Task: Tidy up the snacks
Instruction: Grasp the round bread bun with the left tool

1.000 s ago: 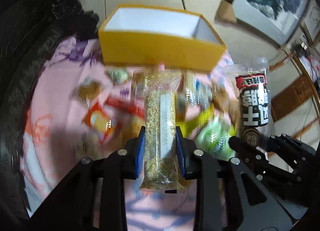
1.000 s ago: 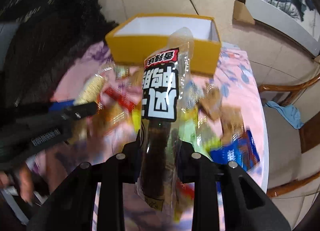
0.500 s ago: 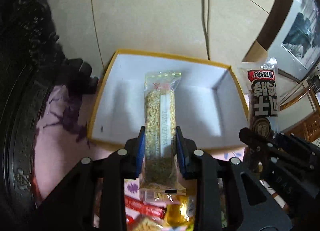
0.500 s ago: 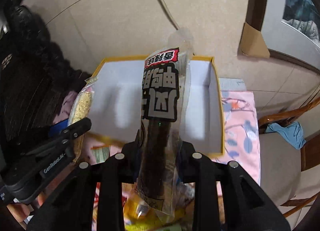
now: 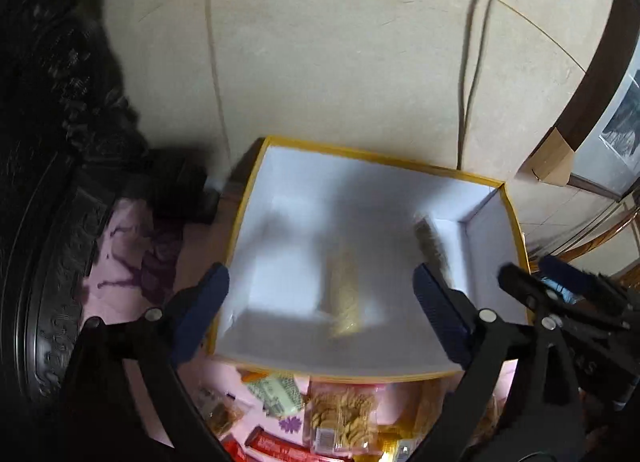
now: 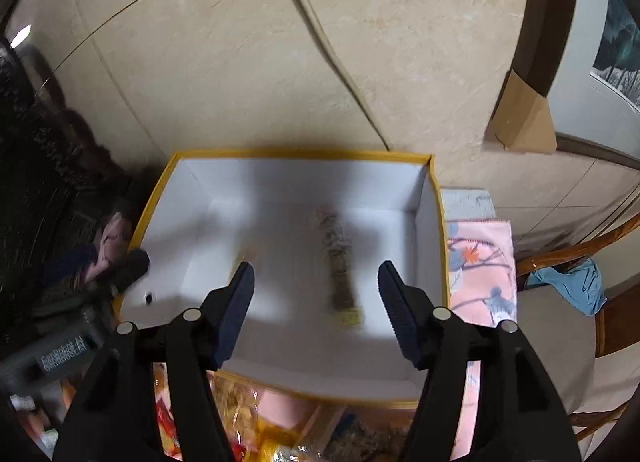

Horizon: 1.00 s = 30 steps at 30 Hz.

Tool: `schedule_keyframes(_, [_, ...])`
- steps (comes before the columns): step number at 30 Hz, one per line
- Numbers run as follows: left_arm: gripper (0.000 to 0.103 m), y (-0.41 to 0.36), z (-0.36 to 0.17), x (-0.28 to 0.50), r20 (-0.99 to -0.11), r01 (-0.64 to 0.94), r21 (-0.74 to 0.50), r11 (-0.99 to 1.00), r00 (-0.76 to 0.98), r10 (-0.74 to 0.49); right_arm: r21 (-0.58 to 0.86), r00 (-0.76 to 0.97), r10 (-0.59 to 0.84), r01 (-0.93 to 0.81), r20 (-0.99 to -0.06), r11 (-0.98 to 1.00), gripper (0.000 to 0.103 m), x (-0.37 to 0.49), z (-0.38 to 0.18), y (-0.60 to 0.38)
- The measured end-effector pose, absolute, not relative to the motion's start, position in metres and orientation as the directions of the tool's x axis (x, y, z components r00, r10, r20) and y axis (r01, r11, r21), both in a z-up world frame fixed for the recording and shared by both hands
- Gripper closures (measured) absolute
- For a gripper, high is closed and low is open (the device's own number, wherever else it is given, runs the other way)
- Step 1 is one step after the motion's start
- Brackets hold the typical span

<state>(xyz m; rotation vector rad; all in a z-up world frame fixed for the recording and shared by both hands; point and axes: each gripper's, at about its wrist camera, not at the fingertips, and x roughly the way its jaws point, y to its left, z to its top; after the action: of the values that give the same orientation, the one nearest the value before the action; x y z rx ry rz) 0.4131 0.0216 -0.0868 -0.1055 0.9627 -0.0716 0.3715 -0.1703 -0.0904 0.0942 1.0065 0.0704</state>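
Left tool (image 5: 320, 298) hangs over the yellow box (image 5: 400, 160), jaws opening wide, gripping nothing. The golden grain bar (image 5: 344, 294) sits in the box below and between its fingers, at frame centre, heavily blurred, so whether it lies flat or is in the air cannot be told.

Right tool (image 6: 316, 302) is also above the yellow box (image 6: 300, 153), jaws opening, pads clear of anything. The dark snack pack (image 6: 340, 262) is inside the box just above the gap between the fingers, centre of frame, smeared by motion; its label is unreadable. In the left view the same pack shows only as a dark smear (image 5: 430, 240) at the right of the box.

Count: two tools, one box, two snacks in the box.

Loose snacks (image 5: 340, 418) crowd the pink cloth (image 5: 128, 254) on the table at the bottom of the frame, cut off by the edge and partly hidden by the tool arms; number unclear. The other tool (image 5: 560, 290) enters the left view at lower right.
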Motion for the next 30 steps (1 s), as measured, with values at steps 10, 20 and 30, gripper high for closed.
schedule_keyframes(10, [0.008,0.021,-0.143,0.25,-0.866,0.075,-0.144,0.987,0.473,-0.162,0.167,0.321,0.211,-0.157,-0.923,0.973,0.038,0.187,-0.155,-0.18])
schedule_keyframes(20, [0.008,-0.032,-0.223,0.119,-0.946,0.246,-0.061,0.967,0.296,-0.135,0.177,0.177,0.207,-0.172,-0.962,0.969,0.038,0.046,-0.237,-0.181])
schedule_keyframes(30, [0.008,-0.06,-0.26,0.127,-0.955,0.239,0.006,0.971,0.289,-0.065,0.048,0.257,0.124,-0.283,-0.958,0.958,0.045,0.042,-0.261,-0.166])
